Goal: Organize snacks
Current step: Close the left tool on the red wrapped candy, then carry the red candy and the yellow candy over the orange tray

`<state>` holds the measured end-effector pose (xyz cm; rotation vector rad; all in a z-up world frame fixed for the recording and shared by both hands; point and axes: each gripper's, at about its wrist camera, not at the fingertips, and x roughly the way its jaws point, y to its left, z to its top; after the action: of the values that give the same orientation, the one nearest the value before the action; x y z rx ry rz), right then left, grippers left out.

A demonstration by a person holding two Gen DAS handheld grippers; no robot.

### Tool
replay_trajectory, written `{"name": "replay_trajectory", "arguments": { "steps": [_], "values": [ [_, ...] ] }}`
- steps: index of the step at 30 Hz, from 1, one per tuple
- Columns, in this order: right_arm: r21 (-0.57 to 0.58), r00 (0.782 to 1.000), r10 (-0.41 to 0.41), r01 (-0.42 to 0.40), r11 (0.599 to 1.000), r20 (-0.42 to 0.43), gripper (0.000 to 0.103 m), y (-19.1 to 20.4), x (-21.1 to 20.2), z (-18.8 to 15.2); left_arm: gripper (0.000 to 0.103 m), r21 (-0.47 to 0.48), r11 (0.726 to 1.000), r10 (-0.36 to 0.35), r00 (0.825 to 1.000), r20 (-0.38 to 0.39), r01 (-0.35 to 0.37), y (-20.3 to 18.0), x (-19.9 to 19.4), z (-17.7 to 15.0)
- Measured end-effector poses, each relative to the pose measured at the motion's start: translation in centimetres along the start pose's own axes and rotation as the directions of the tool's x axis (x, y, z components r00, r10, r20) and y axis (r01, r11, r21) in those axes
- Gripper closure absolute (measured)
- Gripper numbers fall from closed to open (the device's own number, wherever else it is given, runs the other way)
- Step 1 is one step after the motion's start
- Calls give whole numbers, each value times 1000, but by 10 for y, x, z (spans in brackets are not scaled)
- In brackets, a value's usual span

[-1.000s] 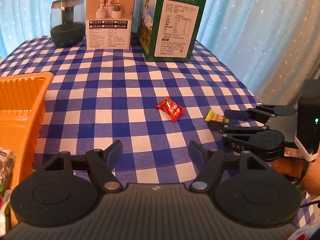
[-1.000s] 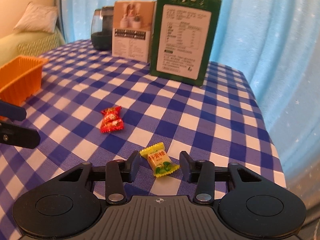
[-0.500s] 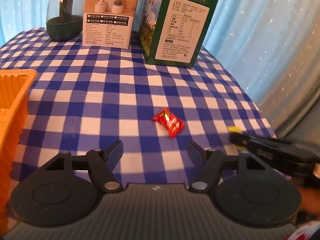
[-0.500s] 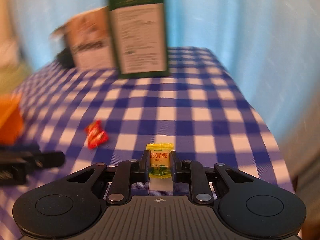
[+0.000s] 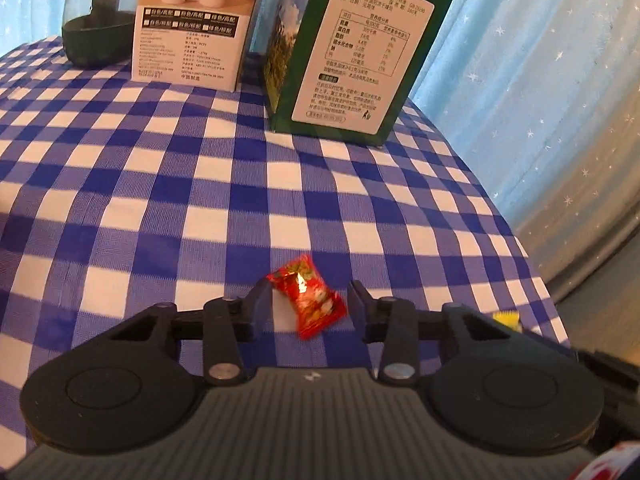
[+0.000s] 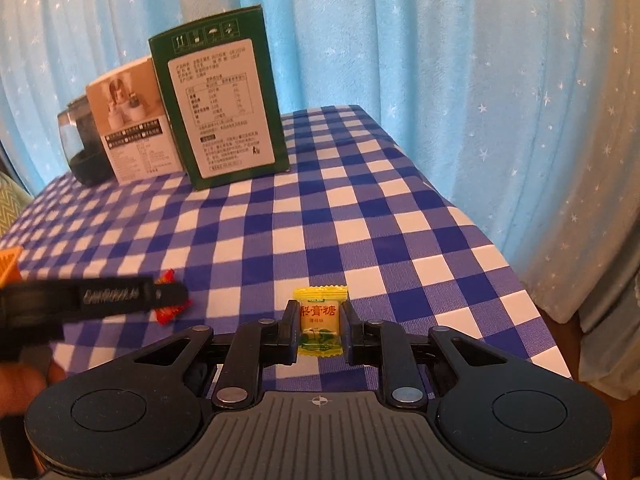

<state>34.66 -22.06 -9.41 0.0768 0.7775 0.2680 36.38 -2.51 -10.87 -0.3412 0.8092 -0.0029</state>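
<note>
A red wrapped candy (image 5: pixel 307 297) lies on the blue checked tablecloth (image 5: pixel 200 200), between the fingers of my left gripper (image 5: pixel 310 300), which is open around it. My right gripper (image 6: pixel 319 320) is shut on a yellow wrapped candy (image 6: pixel 320 320) and holds it above the cloth. In the right wrist view the left gripper's finger (image 6: pixel 132 294) reaches in from the left and covers most of the red candy (image 6: pixel 170 308). A corner of the yellow candy (image 5: pixel 506 317) shows at the right of the left wrist view.
A green carton (image 5: pixel 352 48), a white and tan box (image 5: pixel 192 28) and a dark glass jar (image 5: pixel 96 20) stand at the back of the table. A corner of an orange basket (image 6: pixel 9 264) shows at the far left. The table edge and a blue curtain (image 6: pixel 500 100) lie to the right.
My left gripper has moved forward and down until its open fingers flank the red candy. My right gripper closed on the yellow candy and lifted it off the cloth.
</note>
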Motion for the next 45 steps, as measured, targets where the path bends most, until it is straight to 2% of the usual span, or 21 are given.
{"name": "replay_trajectory", "arguments": {
  "steps": [4,6,12,17,27,34,45],
  "values": [
    [7,1000,-10,10,1000,-1,82,-3,1,-2,68,19,1000,17,1000,5,-17,-6,7,5],
    [3,1000,-13,13,1000,-5,82,-3,2,-3,82,55,997,45,999,8,-45,-8,8,5],
    [-14,1000,-12,12,1000,-14,82,1,1,-5,83,149,986,68,998,5,-68,-11,-4,-8],
    [-8,1000,-7,7,1000,-23,82,3,-12,-9,84,136,989,52,998,-21,-49,-9,-30,-30],
    [31,1000,4,-4,1000,-14,82,26,-84,-24,84,101,994,46,999,-8,-45,0,-122,-70],
    [38,999,44,-42,998,-31,82,54,-138,-49,84,134,990,51,999,2,-51,9,-193,-98],
    [-21,996,82,-82,996,-26,82,97,-213,-88,84,97,991,85,995,44,-89,34,-281,-136]
  ]
}}
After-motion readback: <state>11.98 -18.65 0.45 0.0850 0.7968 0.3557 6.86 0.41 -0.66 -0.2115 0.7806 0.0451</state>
